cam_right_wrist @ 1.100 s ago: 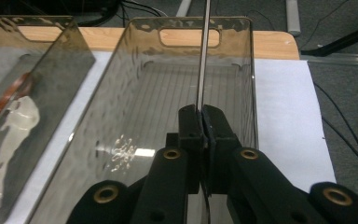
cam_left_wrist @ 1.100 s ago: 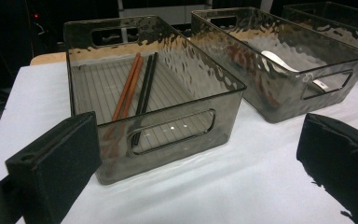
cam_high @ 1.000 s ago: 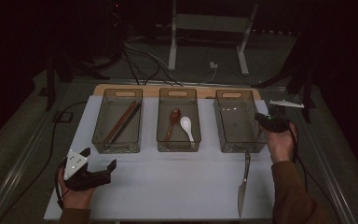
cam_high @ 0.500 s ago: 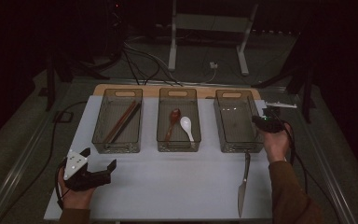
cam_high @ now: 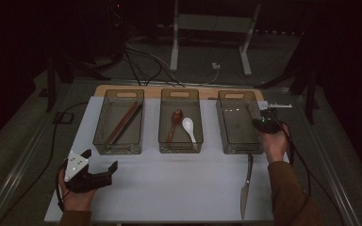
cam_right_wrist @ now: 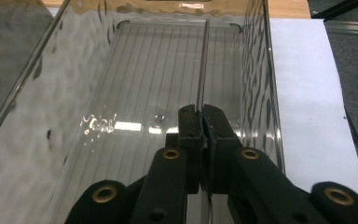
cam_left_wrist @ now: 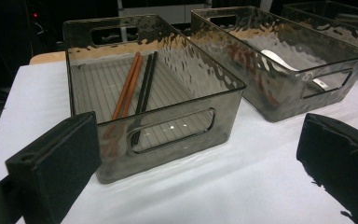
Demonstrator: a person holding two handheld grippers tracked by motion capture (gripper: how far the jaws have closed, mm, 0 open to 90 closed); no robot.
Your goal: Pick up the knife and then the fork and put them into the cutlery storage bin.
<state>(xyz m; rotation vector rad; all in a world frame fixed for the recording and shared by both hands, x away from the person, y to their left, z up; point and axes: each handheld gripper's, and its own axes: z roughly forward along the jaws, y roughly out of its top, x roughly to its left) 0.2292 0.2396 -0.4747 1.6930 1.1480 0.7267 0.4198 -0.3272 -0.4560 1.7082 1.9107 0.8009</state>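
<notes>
- Right gripper [cam_right_wrist: 203, 114]: fingers are pressing together on a thin metal utensil [cam_right_wrist: 203, 60], pinching it near one end. It is showing edge-on, so I am reading it as a table knife, not with certainty.
- The utensil is pointing forward and down into the right bin [cam_right_wrist: 261, 70], running lengthwise close to the right wall. Its far tip is sitting low by the ribbed floor; whether it is touching I cannot tell.
- The end grip is probably letting the piece go in lengthwise, in line with the bin.
- A table knife [cam_high: 246, 186] is lying on the surface [cam_high: 169, 188] just in front of that bin, beside the right forearm (likely next in line).
- Sorting by kind seems to be going on: chopsticks [cam_left_wrist: 133, 84] are lying in the left bin [cam_left_wrist: 168, 140], spoons [cam_high: 188, 128] in the middle bin [cam_high: 179, 141].
- Left gripper [cam_high: 101, 160]: fingers are standing wide apart and holding nothing, parked at the front left of the surface, well clear of the bins.
</notes>
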